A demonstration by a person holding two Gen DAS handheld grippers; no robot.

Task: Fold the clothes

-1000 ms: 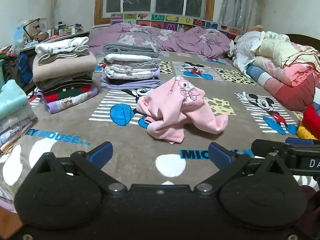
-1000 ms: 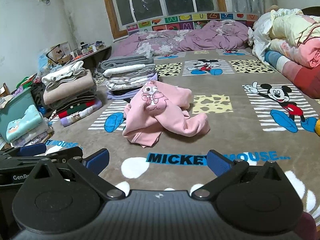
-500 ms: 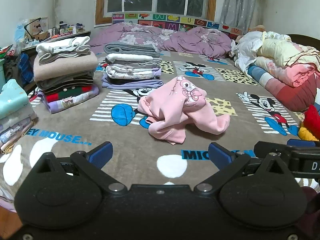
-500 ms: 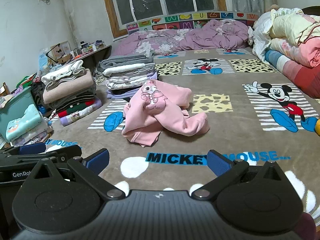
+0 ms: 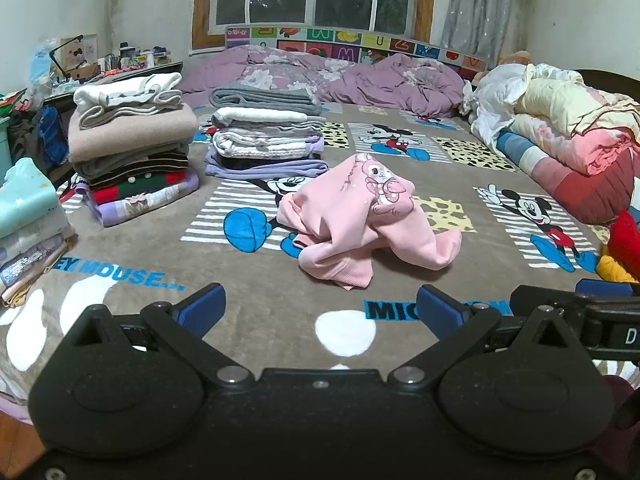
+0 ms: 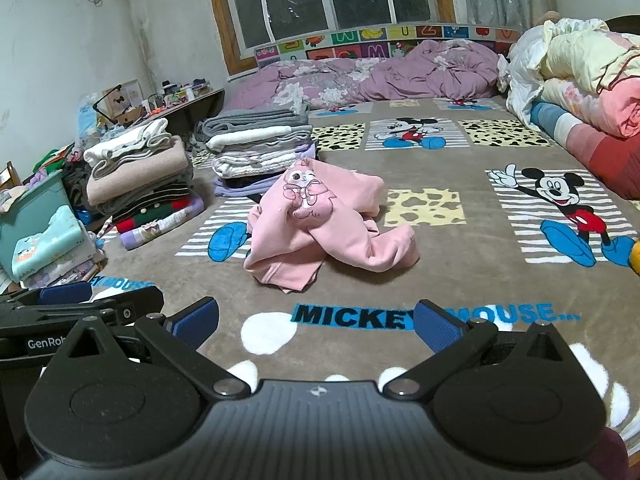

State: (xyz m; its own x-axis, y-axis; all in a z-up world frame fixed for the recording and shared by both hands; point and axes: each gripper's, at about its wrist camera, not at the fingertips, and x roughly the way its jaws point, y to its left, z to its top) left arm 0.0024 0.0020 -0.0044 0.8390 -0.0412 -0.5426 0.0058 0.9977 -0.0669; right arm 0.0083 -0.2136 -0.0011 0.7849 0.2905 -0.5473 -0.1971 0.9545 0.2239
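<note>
The pink top [image 5: 360, 220] is lying crumpled on the blanket [image 5: 248, 280], near the middle of the bed, its cartoon print bunched up on top and one sleeve trailing off toward 4 o'clock from the heap. In the left wrist view it is sitting at about 12 o'clock ahead of the left tongs [image 5: 320, 308]; in the right wrist view it is sitting at about 11 o'clock ahead of the right tongs [image 6: 316, 322].

Over the last second the top has been sliding slightly lower and growing a little in both views, so both tongs are creeping forward toward it. The drift is small. The garment itself is not changing shape at all, and nothing is touching it.

Both pairs of tongs are standing wide, with only blanket showing between the blue pads [image 5: 202, 306]. Neither is holding anything. They are hovering side by side, the right one's arm showing at 3 o'clock in the left view.

Two stacks [image 5: 264, 136] of folded clothes are standing beyond the top at about 10 and 11 o'clock, with a third, a mint pile [image 5: 24, 204], at 9 o'clock by the bed edge. A heap of quilts [image 5: 560, 128] is lying at 2 o'clock.

My reading: much of the laundry looks folded already, and this top is the next piece. The approach is only beginning, so flattening it out probably comes first, since sleeves and hem are tangled under the body.
</note>
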